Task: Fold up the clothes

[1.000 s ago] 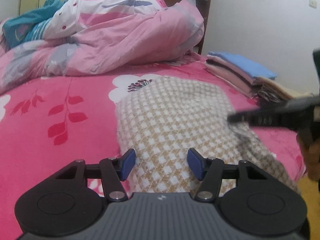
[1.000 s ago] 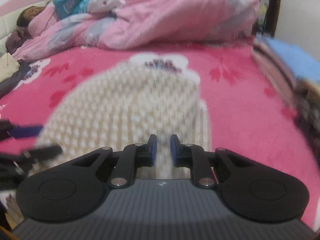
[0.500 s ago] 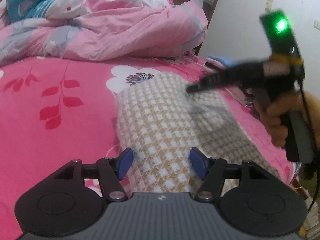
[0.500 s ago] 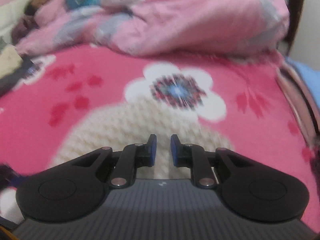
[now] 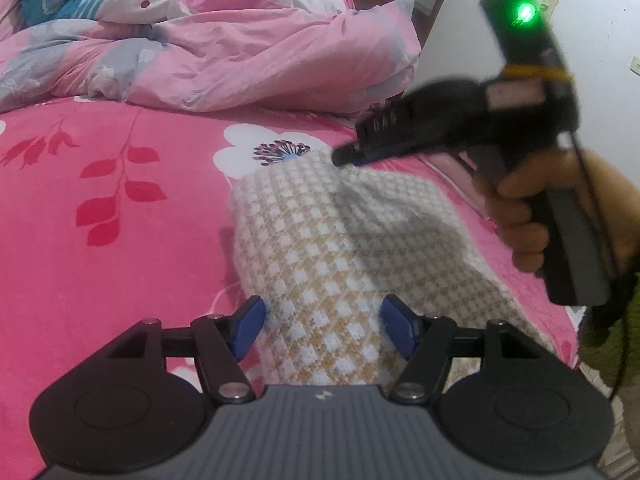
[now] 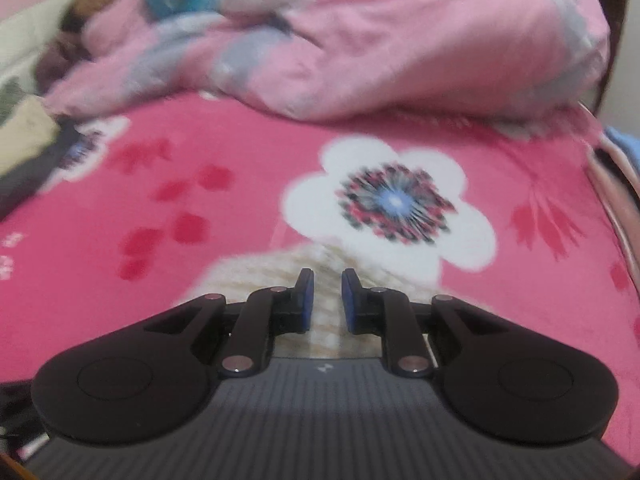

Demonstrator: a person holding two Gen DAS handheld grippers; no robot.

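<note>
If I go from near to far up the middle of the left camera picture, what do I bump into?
Left gripper → checked cloth → white flower on the pink sheet → crumpled pink quilt.

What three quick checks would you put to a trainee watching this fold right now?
1. True or false: the checked garment lies on the pink floral bedspread.
2. The right tool has its tip at: A the garment's far edge, B the garment's near edge, C the crumpled quilt.
3. Fill in: between the left tool's jaws lies the ____.
Key: 1 true. 2 A. 3 checked garment; the jaws have just been opening and do not press on it.
</note>
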